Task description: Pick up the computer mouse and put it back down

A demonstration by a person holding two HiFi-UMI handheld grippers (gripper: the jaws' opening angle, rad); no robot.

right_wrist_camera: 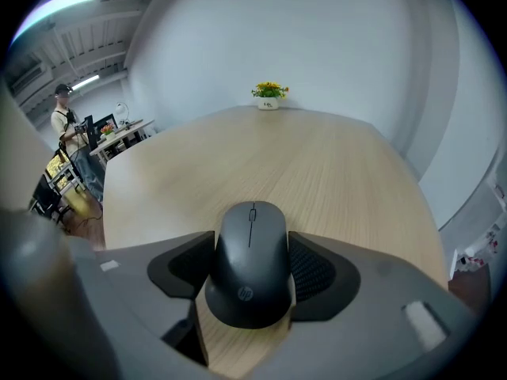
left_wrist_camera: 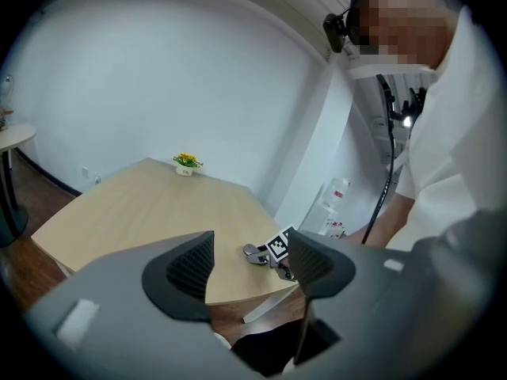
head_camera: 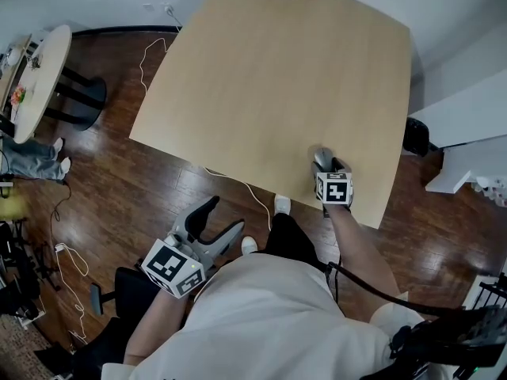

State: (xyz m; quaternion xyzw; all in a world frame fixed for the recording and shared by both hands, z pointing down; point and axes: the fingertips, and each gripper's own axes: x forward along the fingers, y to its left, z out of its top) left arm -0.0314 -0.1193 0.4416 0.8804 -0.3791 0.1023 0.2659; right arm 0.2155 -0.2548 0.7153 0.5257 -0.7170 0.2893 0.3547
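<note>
White shirt (head_camera: 269,323); left gripper (head_camera: 226,212) grey, fingers (left_wrist_camera: 190,267) black, cube (head_camera: 173,266) checkered.

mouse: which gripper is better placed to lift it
Right. The right gripper has its jaws on both sides of the mouse; the left gripper is open, off the table.

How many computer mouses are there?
1. The computer mouse is between the jaws of the right gripper, which press its sides, by the table edge nearest the person. No other mouse shows anywhere on the table.
</note>
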